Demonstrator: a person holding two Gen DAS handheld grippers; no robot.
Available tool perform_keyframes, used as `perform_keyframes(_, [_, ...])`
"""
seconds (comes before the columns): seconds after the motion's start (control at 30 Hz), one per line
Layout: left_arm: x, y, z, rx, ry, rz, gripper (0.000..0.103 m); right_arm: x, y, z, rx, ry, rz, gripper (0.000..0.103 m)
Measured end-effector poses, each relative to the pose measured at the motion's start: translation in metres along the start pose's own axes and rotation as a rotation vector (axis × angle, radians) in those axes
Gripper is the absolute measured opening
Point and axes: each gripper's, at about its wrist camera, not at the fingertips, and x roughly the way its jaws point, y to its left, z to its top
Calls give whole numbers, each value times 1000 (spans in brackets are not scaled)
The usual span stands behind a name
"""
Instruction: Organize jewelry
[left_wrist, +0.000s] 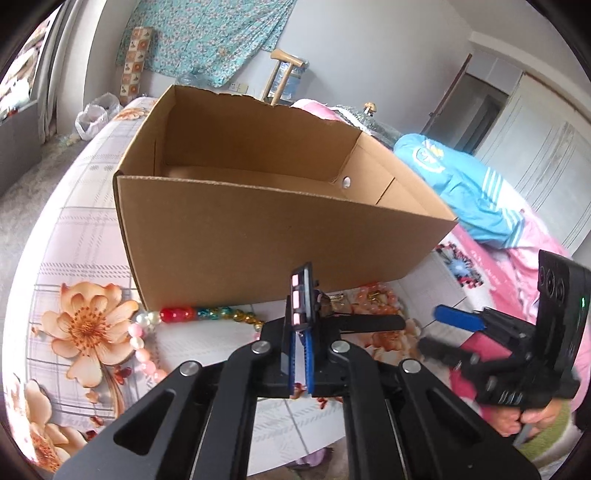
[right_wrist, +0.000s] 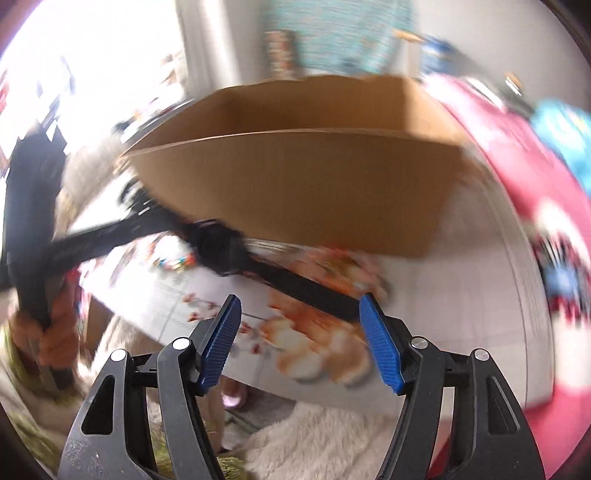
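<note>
My left gripper (left_wrist: 301, 275) is shut on a black watch strap (left_wrist: 369, 322) just in front of an open cardboard box (left_wrist: 258, 229). The strap sticks out to the right. In the blurred right wrist view the same strap (right_wrist: 314, 291) runs from the left gripper (right_wrist: 207, 236) toward my right gripper (right_wrist: 301, 332), which is open with nothing between its blue pads. The right gripper (left_wrist: 448, 332) shows at the right of the left wrist view. A colourful bead string (left_wrist: 207, 314), pink and pearl beads (left_wrist: 144, 339) and orange beads (left_wrist: 373, 293) lie along the box's foot.
The box (right_wrist: 295, 184) stands on a flower-print sheet (left_wrist: 85, 258). A blue garment (left_wrist: 461, 184) on pink bedding (left_wrist: 535, 258) lies to the right. A white plastic bag (left_wrist: 94, 114) sits far left. A fluffy rug (right_wrist: 314, 435) lies below the near edge.
</note>
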Motion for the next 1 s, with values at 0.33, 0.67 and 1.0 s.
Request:
perform_keyframes(0.33, [3, -4, -2, 36, -6, 31, 3, 27, -34, -1, 221, 76, -57, 38])
perform_keyframes(0.67, [3, -8, -2, 59, -16, 36, 3, 32, -41, 14, 345, 45, 54, 35])
perform_keyframes(1.0, [6, -8, -1, 57, -11, 47, 3, 16, -62, 11, 438, -49, 216, 32])
